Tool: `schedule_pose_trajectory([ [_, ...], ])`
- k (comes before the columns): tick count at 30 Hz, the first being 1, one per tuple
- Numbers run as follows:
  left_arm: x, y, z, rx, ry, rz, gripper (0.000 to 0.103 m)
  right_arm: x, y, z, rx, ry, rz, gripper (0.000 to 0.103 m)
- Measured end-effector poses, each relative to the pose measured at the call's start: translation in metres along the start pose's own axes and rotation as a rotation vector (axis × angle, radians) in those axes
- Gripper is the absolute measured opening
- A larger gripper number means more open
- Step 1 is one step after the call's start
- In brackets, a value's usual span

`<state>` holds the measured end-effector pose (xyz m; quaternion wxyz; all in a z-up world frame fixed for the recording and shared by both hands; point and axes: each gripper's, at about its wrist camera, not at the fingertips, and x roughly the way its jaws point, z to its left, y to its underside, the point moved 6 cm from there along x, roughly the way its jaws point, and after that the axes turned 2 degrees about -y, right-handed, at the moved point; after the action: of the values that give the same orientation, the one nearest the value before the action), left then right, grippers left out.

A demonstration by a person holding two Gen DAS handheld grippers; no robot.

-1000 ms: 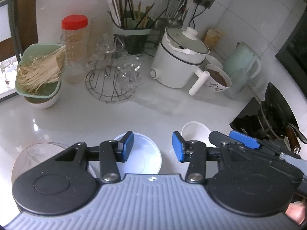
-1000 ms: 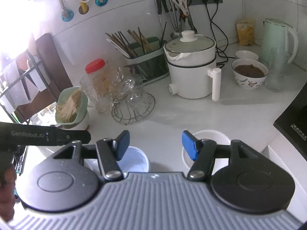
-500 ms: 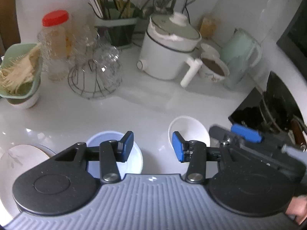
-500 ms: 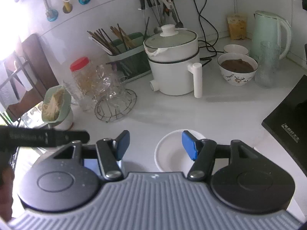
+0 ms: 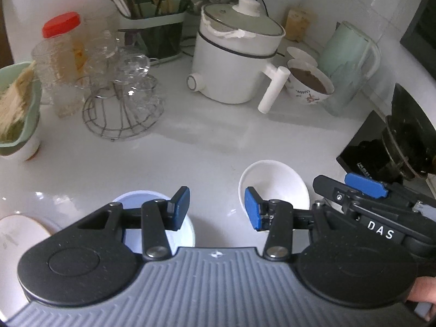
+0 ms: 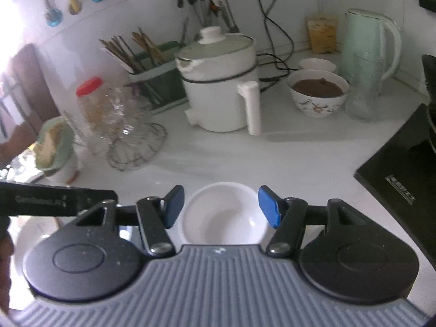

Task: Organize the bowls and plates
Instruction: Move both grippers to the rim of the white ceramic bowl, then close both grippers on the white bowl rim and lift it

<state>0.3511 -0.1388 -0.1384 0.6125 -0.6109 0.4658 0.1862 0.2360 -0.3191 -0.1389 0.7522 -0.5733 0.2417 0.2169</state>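
On the white counter (image 5: 207,141), the left gripper (image 5: 217,210) hangs with its blue pads spread apart and nothing between them; a pale blue bowl (image 5: 141,199) sits under its left finger, seemingly empty, and a small white bowl (image 5: 275,182), also empty, lies just beyond its right finger. A flat plate (image 5: 16,231) with a faint pattern rests at the near left edge, partly hidden by the gripper body. In the right wrist view the right gripper (image 6: 222,209) is likewise wide open, and the white bowl (image 6: 222,215) sits on the counter framed between its two fingers; whether the pads touch the rim cannot be told. Farther back, a white electric pot (image 5: 231,65) stands with its lid on, so its contents are hidden. Beside it a patterned bowl (image 5: 308,85) holds something dark brown, with a second white bowl (image 5: 299,53) just behind it and a mint green kettle (image 5: 348,57) to the right. A green caddy (image 5: 152,30) holds chopsticks, a red-lidded jar (image 5: 62,43) contains something yellowish, and clear glass cups (image 5: 130,79) hang upside down on a wire rack (image 5: 120,120). At the far left a green bowl (image 5: 21,125) carries a bundle of pale sticks.
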Motion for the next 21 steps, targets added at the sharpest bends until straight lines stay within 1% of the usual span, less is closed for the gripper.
schedule_pose_trajectory([
  [4,0.021,-0.001,-0.009,0.017,0.012,0.01,0.051,0.011,0.006,-0.017,0.027,0.029,0.008,0.063],
  [7,0.04,0.002,-0.015,0.012,0.027,0.022,0.057,0.019,0.01,-0.03,0.054,0.057,0.007,0.063],
  [12,0.073,0.01,-0.027,0.015,0.047,0.057,0.058,0.03,0.017,-0.046,0.068,0.079,0.014,0.063],
  [17,0.089,0.013,-0.035,0.052,0.053,0.064,0.058,0.038,0.028,-0.057,0.128,0.035,0.028,0.063],
  [21,0.104,0.016,-0.035,0.06,0.042,0.092,0.058,0.054,0.038,-0.057,0.145,-0.002,0.069,0.062],
])
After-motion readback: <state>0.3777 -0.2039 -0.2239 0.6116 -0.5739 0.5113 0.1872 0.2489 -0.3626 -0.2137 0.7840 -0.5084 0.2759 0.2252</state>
